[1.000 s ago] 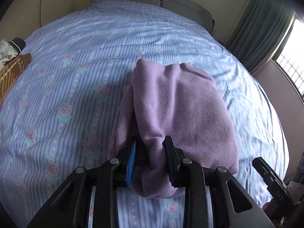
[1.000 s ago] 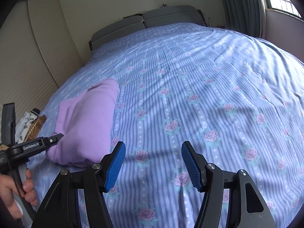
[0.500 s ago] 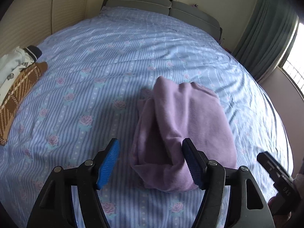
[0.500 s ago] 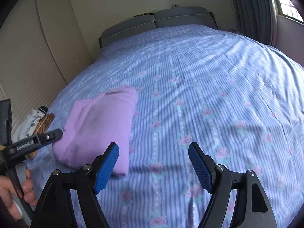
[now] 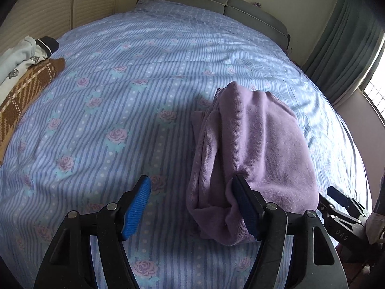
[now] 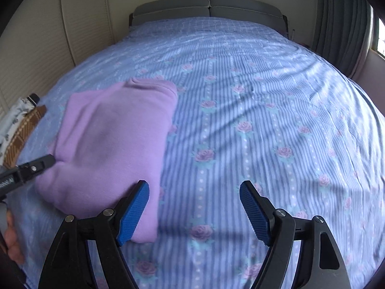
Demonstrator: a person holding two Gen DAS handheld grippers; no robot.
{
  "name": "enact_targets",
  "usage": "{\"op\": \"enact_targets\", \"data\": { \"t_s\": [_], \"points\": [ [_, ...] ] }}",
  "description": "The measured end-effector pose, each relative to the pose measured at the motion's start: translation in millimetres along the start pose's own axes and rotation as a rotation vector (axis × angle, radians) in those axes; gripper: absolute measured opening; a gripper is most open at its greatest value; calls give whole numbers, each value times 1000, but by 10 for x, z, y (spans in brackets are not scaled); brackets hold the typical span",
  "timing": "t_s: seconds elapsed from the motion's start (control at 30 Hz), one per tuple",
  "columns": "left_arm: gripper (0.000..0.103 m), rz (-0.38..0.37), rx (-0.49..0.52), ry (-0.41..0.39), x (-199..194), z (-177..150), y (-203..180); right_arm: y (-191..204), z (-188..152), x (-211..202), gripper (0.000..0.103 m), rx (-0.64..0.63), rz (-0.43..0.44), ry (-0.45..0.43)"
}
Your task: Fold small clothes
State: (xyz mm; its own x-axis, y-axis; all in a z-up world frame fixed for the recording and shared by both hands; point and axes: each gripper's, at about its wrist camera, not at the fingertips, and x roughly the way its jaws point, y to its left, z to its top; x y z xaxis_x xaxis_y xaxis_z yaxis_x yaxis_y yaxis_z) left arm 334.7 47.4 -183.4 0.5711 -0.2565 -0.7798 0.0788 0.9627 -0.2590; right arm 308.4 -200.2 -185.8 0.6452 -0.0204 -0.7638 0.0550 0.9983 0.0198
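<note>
At the bed's left edge we see two unfolded garments: a white top (image 5: 22, 54) lying on a brown patterned knit (image 5: 26, 89). Moving right, the left gripper (image 5: 192, 203) stands wide open and holds nothing; its right finger presses against the near end of the folded lilac garment (image 5: 255, 144), while its left finger hangs over bare sheet. The lilac bundle lies on the blue rose-print bedspread (image 5: 120, 110), nearer the foot of the bed than the grey headboard (image 6: 207, 8). Further right, the right gripper (image 6: 195, 210) is likewise spread wide and empty, its left finger over the bundle's near right corner.

We judge this piece folded and released. To finish well, we would draw the left finger straight back off the cloth so that it does not drag the layers open, then go to the pile at the left edge.

The left wrist view shows the bundle's left side, where loose layers and a sleeve-like flap stick out; the right wrist view hides this and shows a smooth top and tidy right fold. The right view is somewhat blurred, so whether its finger touches the cloth we cannot tell.
</note>
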Motion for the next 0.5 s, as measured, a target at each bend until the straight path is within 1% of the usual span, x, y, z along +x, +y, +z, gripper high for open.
{"op": "enact_targets", "data": {
  "t_s": [0.07,0.1,0.2,0.27,0.3,0.33,0.37,0.4,0.43,0.5],
  "points": [
    [70,5,1,-4,-32,11,-11,-30,-11,50,78,-1,-22,28],
    [70,2,5,-12,-77,30,-21,-59,-4,42,78,10,-14,30],
    [69,-1,27,-43,-206,141,-72,-108,32,-100,78,27,15,-15],
    [68,-11,52,-76,-277,291,-115,-107,100,-183,78,18,31,-46],
    [68,-23,63,-85,-287,370,-135,-106,145,-214,78,13,43,-58],
    [67,-53,75,-88,-275,484,-159,-101,206,-234,78,9,54,-68],
    [64,-76,84,-88,-246,578,-176,-101,256,-247,78,7,62,-74],
    [56,-91,97,-85,-200,661,-199,-108,304,-257,78,7,66,-79],
    [51,-98,112,-79,-151,722,-219,-118,353,-263,78,10,65,-84],
    [46,-95,148,-51,6,853,-271,-147,417,-284,78,19,71,-94]
  ]
}}
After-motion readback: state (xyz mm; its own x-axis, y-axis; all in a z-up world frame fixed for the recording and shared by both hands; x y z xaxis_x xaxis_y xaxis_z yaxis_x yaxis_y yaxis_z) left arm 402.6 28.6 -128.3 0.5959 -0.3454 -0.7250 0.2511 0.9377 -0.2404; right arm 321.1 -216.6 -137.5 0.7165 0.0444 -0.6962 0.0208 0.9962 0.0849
